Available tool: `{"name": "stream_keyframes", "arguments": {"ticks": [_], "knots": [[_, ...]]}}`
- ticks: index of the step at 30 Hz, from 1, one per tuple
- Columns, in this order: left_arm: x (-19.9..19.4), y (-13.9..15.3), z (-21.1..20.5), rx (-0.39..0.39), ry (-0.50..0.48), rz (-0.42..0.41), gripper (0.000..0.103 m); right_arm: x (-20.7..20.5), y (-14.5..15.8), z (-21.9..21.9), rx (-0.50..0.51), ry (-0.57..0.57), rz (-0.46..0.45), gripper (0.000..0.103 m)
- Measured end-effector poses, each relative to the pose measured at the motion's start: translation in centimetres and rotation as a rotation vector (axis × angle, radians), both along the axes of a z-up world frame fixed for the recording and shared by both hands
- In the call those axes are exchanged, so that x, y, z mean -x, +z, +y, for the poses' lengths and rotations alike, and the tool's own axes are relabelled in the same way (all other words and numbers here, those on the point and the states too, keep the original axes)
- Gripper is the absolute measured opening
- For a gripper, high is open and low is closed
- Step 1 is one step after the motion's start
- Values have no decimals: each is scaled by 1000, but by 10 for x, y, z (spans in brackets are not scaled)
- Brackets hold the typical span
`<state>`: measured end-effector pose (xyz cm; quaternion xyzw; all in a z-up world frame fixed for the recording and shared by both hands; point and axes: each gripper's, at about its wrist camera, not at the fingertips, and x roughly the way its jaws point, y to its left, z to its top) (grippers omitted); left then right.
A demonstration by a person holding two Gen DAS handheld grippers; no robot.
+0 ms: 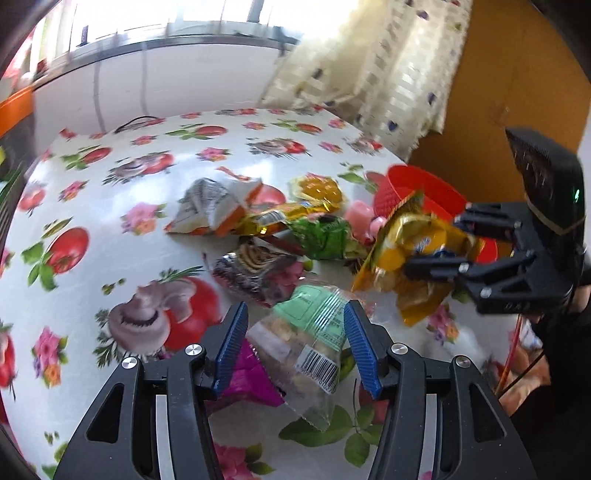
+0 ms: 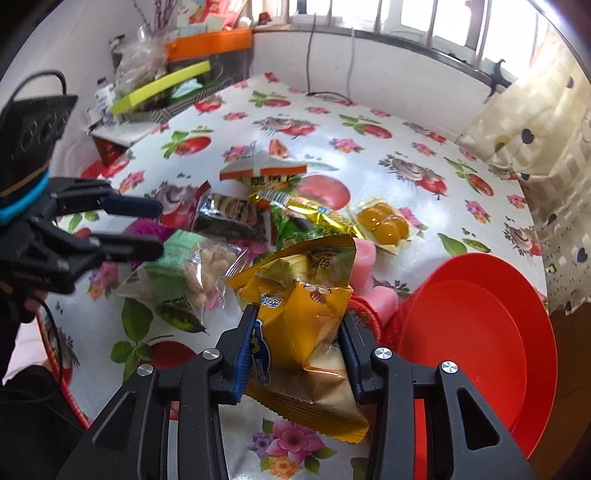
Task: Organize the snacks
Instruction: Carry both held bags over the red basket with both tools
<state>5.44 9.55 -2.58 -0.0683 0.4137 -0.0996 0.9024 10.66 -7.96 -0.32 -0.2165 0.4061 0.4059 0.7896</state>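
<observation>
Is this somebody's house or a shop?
Most likely a home: a table with a fruit-and-flower tablecloth stands by a window with a patterned curtain, and loose snack packets lie beside a red basket.

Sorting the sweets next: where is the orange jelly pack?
In the right wrist view the orange jelly pack lies flat on the table, right of the gold wrapper, beyond the pink cups.

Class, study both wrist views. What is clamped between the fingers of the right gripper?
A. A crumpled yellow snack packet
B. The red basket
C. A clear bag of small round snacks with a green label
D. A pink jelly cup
A: in the right wrist view the right gripper pinches the yellow snack packet on both sides, while the clear bag lies apart on the table.
</observation>
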Motion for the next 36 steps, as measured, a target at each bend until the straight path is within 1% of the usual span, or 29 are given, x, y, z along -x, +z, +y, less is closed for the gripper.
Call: {"name": "stream_keyframes", "arguments": {"ticks": [2, 4, 8, 11, 13, 15, 18, 21, 25, 28, 29, 30, 36], "knots": [[-5, -2, -3, 7, -35, -4, 58, -1, 2, -4, -9, -15, -1, 37], [-9, -3, -4, 6, -51, -1, 58, -3, 5, -8, -25, -33, 1, 37], [-12, 1, -18, -32, -140, -9, 58, -6, 8, -16, -50, -65, 6, 37], [-13, -2, -26, -68, -202, 5, 58, -7, 9, -20, -60, -79, 9, 37], [-15, -5, -28, -87, -218, 19, 58, -8, 10, -22, -65, -84, 11, 37], [-17, -7, -28, -80, -231, 24, 58, -8, 9, -23, -69, -86, 14, 37], [-21, -12, -29, -90, -242, 40, 58, -7, 9, -24, -75, -90, 17, 37], [-26, -20, -32, -91, -259, 72, 60, -8, 10, -26, -82, -96, 21, 37], [-30, -21, -35, -95, -212, 77, 60, -8, 13, -28, -95, -106, 19, 37], [-30, -22, -37, -84, -153, 75, 60, -7, 16, -30, -112, -118, 16, 37], [-29, -22, -37, -80, -130, 73, 58, -6, 17, -31, -118, -121, 15, 37], [-27, -23, -37, -72, -110, 72, 53, -6, 18, -32, -123, -124, 14, 37], [-17, -21, -38, -30, -18, 60, 47, -5, 22, -41, -172, -155, 17, 37]]}}
